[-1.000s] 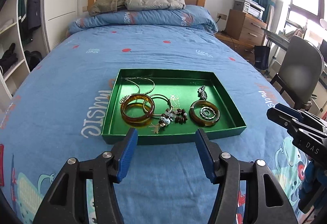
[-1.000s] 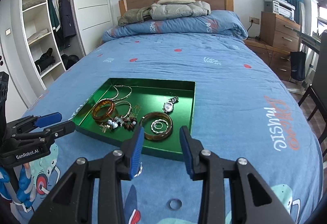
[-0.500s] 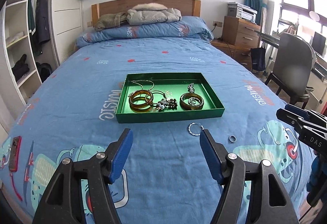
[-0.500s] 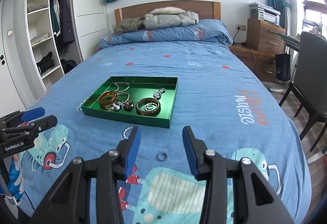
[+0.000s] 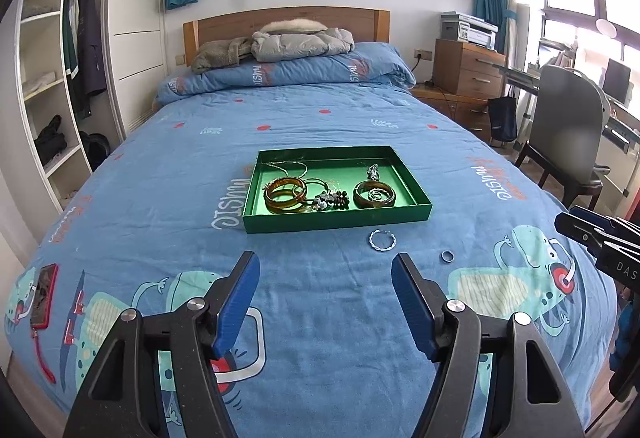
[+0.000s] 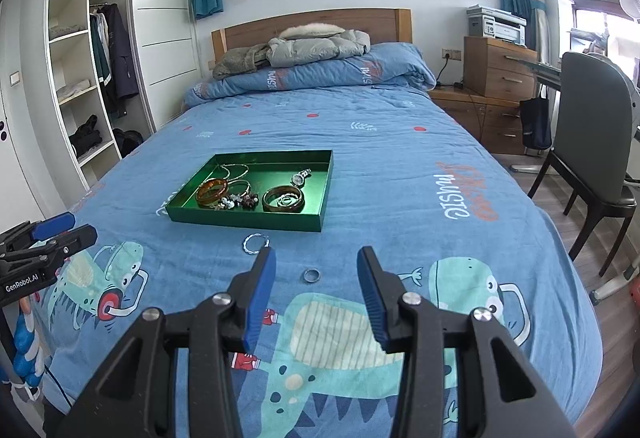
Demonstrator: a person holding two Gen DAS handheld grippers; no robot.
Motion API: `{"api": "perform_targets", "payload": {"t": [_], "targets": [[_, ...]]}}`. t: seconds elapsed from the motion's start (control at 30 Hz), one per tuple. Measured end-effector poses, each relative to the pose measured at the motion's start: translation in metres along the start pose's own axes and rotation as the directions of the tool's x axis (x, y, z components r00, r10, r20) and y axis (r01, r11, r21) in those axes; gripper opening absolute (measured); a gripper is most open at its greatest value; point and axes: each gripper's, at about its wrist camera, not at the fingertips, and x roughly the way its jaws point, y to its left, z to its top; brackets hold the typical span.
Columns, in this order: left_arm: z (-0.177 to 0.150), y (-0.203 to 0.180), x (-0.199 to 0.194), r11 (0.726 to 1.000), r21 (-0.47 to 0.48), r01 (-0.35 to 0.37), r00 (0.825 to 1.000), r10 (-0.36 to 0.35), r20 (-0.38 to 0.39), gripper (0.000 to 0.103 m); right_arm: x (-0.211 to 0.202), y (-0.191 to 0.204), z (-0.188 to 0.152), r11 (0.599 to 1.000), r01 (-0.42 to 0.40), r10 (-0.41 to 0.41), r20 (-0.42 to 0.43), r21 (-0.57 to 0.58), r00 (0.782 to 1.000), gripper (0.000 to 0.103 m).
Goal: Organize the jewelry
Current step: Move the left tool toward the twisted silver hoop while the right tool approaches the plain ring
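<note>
A green tray (image 5: 408,216) (image 6: 248,221) lies on the blue bed. It holds two amber bangles (image 5: 285,195) (image 6: 212,191), a bead bracelet (image 5: 332,200), a chain and a watch (image 6: 300,176). A twisted silver bracelet (image 5: 382,239) (image 6: 254,242) and a small ring (image 5: 447,256) (image 6: 311,275) lie on the cover in front of the tray. My left gripper (image 5: 325,280) is open and empty, well back from the tray. My right gripper (image 6: 316,274) is open and empty, with the ring between its fingertips in view.
A red phone (image 5: 43,296) lies at the bed's left edge. A chair (image 6: 588,142) and wooden drawers (image 6: 496,66) stand right of the bed. An open wardrobe (image 6: 84,78) stands on the left. Folded quilt and jackets lie at the headboard.
Both grippers have pulled back and up from the tray. The silver bracelet and the ring on the cover have come into view.
</note>
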Motion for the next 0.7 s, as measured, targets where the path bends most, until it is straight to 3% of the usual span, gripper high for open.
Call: {"api": "perform_targets", "payload": {"t": [0.33, 0.7], "targets": [[-0.006, 0.0, 0.009, 1.0, 0.01, -0.001, 1.0, 0.001, -0.018, 0.074, 0.01, 0.004, -0.011, 1.0, -0.019, 0.019, -0.024, 0.004, 1.0, 0.041], [-0.018, -0.006, 0.052, 1.0, 0.01, 0.028, 0.995, -0.027, -0.098, 0.075, 0.043, -0.009, -0.022, 0.999, -0.031, 0.032, -0.068, 0.027, 0.997, 0.041]]}}
